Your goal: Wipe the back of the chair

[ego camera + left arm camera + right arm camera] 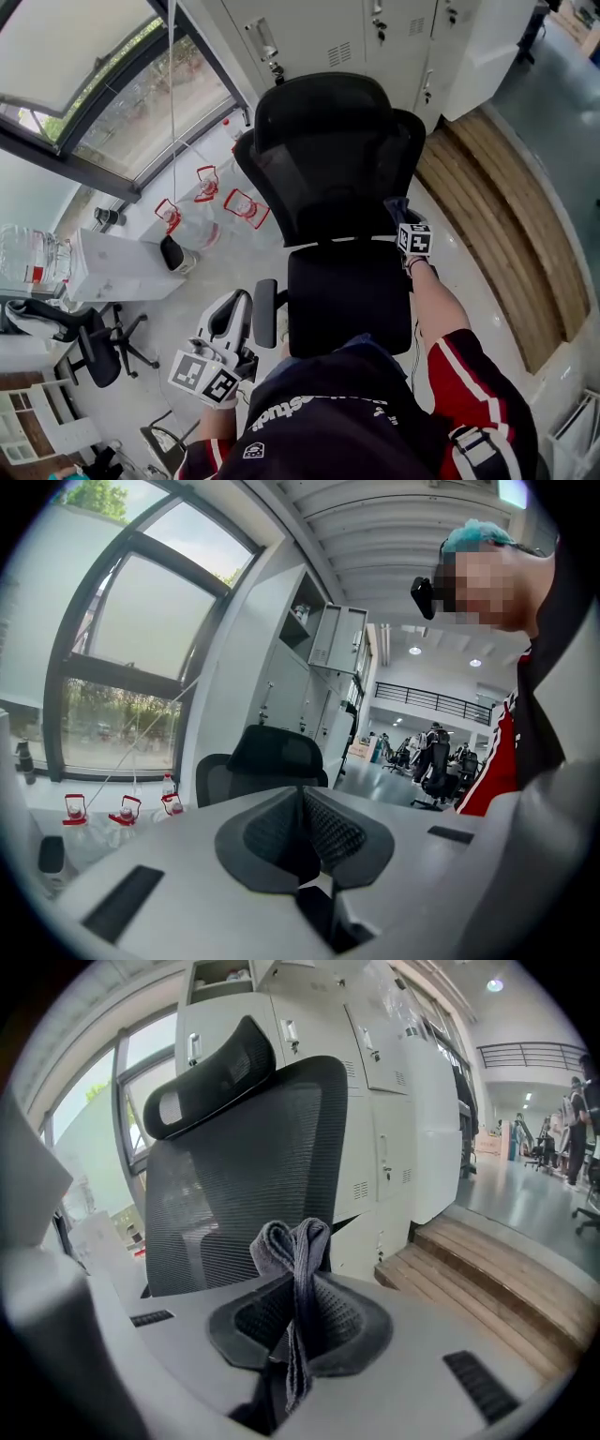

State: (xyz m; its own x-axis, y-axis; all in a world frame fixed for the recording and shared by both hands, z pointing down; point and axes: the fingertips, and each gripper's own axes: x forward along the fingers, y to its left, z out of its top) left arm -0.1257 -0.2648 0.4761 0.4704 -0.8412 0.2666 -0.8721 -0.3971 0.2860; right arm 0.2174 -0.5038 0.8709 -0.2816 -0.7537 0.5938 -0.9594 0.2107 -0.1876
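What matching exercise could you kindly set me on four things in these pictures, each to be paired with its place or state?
Things:
1. cloth
2. left tongs
3. chair
4. jugs

Places or states:
A. beside the window
B. shut, with nothing between them
C. gripped in the right tongs
D. in front of the lockers

Pairs: 1-C, 2-B, 3-D, 4-A
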